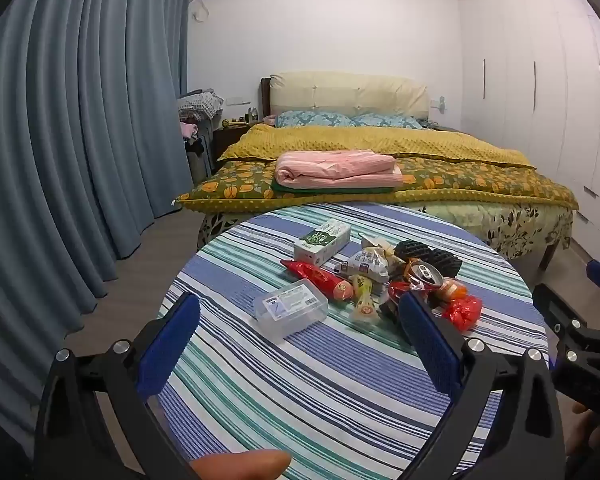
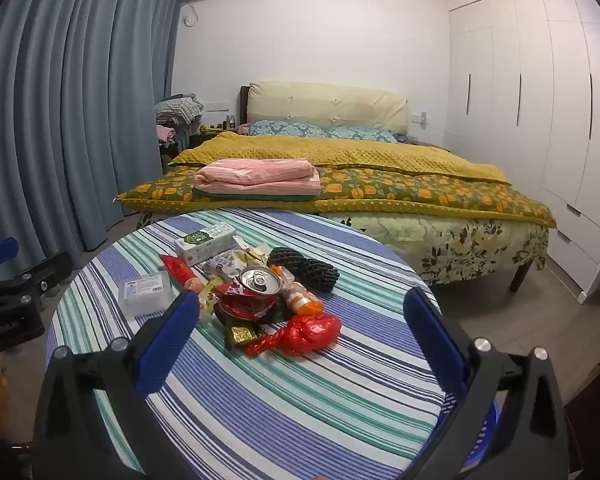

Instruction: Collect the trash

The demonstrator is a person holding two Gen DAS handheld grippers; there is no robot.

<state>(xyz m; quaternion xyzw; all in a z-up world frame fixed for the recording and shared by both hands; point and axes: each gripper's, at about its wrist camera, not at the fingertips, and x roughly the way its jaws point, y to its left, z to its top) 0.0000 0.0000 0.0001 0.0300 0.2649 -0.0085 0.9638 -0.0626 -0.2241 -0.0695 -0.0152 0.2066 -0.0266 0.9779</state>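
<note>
You're at the very start: nothing is collected yet, and all the trash sits in one heap toward the far side of the striped surface (image 1: 340, 380), which is bare at its near edge. Going left to right, your left hand-held gripper (image 1: 300, 340) hangs over the near left part, jaws spread wide, holding nothing. Just ahead of it lies the clear plastic box (image 1: 290, 310), nearest the left edge and slightly apart from the heap. Behind it lies the milk carton (image 1: 322, 242), then the red wrapper (image 1: 318, 278), the crushed can (image 2: 259, 280) in the middle and the black foam nets (image 2: 304, 266) at the far right of the heap. The red plastic bag (image 2: 310, 334) lies nearest you, between the fingers of your right hand-held gripper (image 2: 302, 334), also fully open and empty. No bin shows clearly. Next, I'd say, lower over one loose piece and close.
</note>
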